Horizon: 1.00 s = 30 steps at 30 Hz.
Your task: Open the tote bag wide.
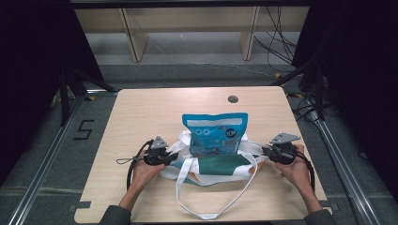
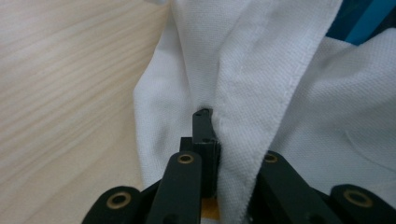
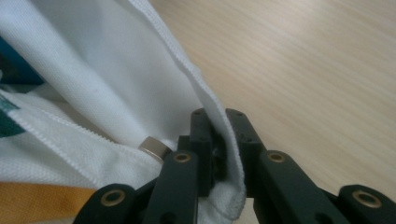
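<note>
**Bag held by both edges, pouch standing in its mouth**

We start from the white cloth bag (image 1: 211, 169), which lies slumped at the near middle of the table (image 1: 141, 112), its long axis running left to right between our two hands. A blue pouch (image 1: 216, 132) stands upright in its mouth, the upper part clear of the cloth, and one long white strap (image 1: 187, 201) loops toward the near table edge.

The bag's two ends reach straight into our jaws, so each hand is equally near its own side. We judge that the coming move turns on this: the mouth is stretched along the line between the grippers.

Our left gripper (image 1: 170, 158) has its jaws pressed together on a stitched fold of the bag's left edge (image 2: 243, 140). Our right gripper (image 1: 265, 151) is likewise clamped on the hemmed right edge (image 3: 219, 121), with a small round metal snap (image 3: 153, 147) just beside its jaw.
</note>
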Available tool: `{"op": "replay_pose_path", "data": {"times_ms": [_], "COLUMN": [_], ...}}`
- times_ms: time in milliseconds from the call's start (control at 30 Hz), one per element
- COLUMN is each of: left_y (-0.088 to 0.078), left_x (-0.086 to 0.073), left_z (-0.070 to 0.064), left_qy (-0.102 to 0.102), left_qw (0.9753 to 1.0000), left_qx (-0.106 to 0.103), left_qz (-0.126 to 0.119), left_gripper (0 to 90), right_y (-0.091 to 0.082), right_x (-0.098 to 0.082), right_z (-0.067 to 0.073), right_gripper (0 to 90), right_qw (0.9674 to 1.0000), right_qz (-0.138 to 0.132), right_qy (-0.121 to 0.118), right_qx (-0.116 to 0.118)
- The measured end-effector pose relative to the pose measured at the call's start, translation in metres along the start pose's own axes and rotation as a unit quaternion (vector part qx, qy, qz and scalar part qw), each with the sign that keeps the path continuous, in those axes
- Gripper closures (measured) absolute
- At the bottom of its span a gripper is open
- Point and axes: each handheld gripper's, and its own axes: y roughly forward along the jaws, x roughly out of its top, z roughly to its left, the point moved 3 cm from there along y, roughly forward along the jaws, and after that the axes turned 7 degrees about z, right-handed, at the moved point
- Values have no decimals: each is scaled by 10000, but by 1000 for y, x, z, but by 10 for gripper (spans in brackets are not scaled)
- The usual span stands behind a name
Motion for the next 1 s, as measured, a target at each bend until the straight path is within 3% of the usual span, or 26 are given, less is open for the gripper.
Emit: {"op": "replay_pose_path", "data": {"times_ms": [33,100,167,267,300,333,367,433,467,567,633,700,733,800,867,933,967,1000], "left_y": [1,2,1,-1,-5,-7,-10,-16,-21,-31,-34,-35,-34,-34,-33,-30,-30,-29], "left_x": [-1,-3,-2,2,2,3,4,7,9,17,24,30,33,39,44,50,52,54], "left_z": [2,2,1,-2,-1,2,2,3,4,5,2,-3,-7,-11,-12,-15,-15,-16], "left_qy": [2,-254,-80,-66,78,126,-57,-286,-284,-246,-288,-225,-241,-86,-2,44,133,81], "left_qw": [10000,9994,9999,9999,9996,9993,9996,9993,9993,9992,9985,9980,9978,9978,9984,9977,9980,9975], "left_qx": [-32,-105,-35,145,269,295,258,238,241,245,234,188,140,133,54,16,7,-17], "left_qz": [-69,-203,-80,11,87,168,106,-50,-85,-213,-402,-568,-608,-647,-570,-672,-610,-695], "left_gripper": [852,854,854,825,784,696,654,555,514,432,412,413,413,413,424,442,459,468], "right_y": [3,8,10,8,8,5,4,-1,-7,-30,-48,-65,-73,-88,-100,-102,-102,-98], "right_x": [-2,-5,-6,-6,-5,-4,-3,0,2,10,17,26,30,39,47,53,55,57], "right_z": [1,0,-1,-2,-3,-2,-6,-13,-16,-17,-17,-9,-5,2,15,32,41,50], "right_gripper": [829,830,829,816,780,727,678,612,599,518,498,475,474,474,474,474,474,474], "right_qw": [10000,9999,9995,9993,9996,9993,9993,9980,9975,9923,9908,9876,9866,9848,9815,9783,9785,9781], "right_qz": [-27,-121,-200,-207,-220,-124,-159,-316,-389,-668,-972,-1157,-1297,-1564,-1689,-1706,-1609,-1571], "right_qy": [78,48,212,258,168,359,343,545,577,1004,908,904,785,501,379,210,35,-124], "right_qx": [10,-6,103,168,88,50,-9,-23,90,270,256,562,600,568,816,1158,1292,1357]}}
